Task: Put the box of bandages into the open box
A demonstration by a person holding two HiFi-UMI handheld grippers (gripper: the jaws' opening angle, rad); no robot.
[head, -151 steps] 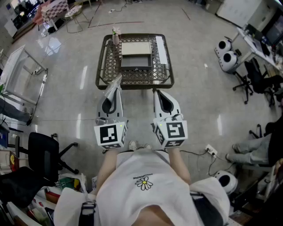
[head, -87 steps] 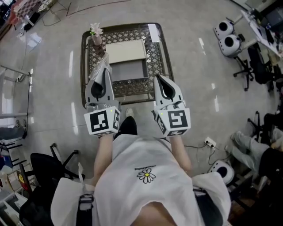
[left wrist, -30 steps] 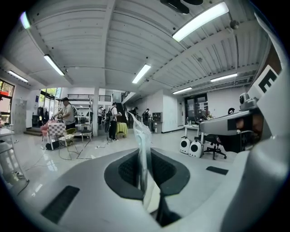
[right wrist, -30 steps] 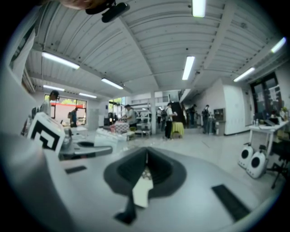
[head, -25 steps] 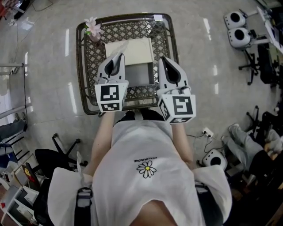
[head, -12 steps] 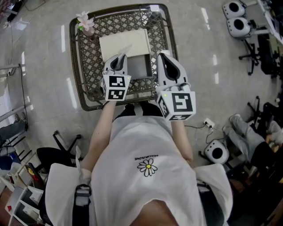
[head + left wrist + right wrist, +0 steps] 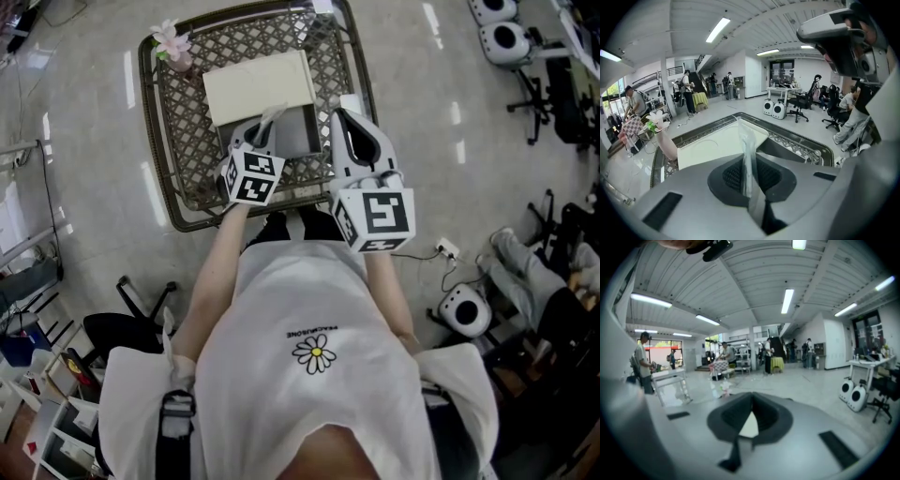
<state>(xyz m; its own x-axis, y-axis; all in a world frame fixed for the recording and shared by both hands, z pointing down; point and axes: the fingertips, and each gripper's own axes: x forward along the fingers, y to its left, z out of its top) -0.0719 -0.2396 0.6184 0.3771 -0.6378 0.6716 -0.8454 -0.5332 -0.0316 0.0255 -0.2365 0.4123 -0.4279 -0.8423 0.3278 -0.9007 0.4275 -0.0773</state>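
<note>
The open box sits mid-table, its cream lid (image 7: 261, 86) flipped back and its dark inside (image 7: 300, 141) facing up. In the left gripper view the lid (image 7: 712, 145) and the dark inside (image 7: 785, 151) lie just past the jaws. My left gripper (image 7: 267, 120) hovers over the box's near left side, rolled sideways. It (image 7: 748, 164) is shut on a thin clear plastic strip (image 7: 746, 138) that sticks out forward. My right gripper (image 7: 345, 114) hangs over the box's right edge. It (image 7: 751, 397) looks shut, with nothing seen held. A small white box (image 7: 324, 6) lies at the table's far right corner.
The table is a dark lattice top with a raised rim (image 7: 173, 220). A pink vase of flowers (image 7: 173, 42) stands at its far left corner, also seen as the vase (image 7: 663, 136). White round machines (image 7: 506, 37) and office chairs stand on the floor to the right. People stand far off.
The view has drawn closer over the table. My left gripper has moved forward over the box and rolled, turning its marker cube. The right gripper has shifted slightly forward.
</note>
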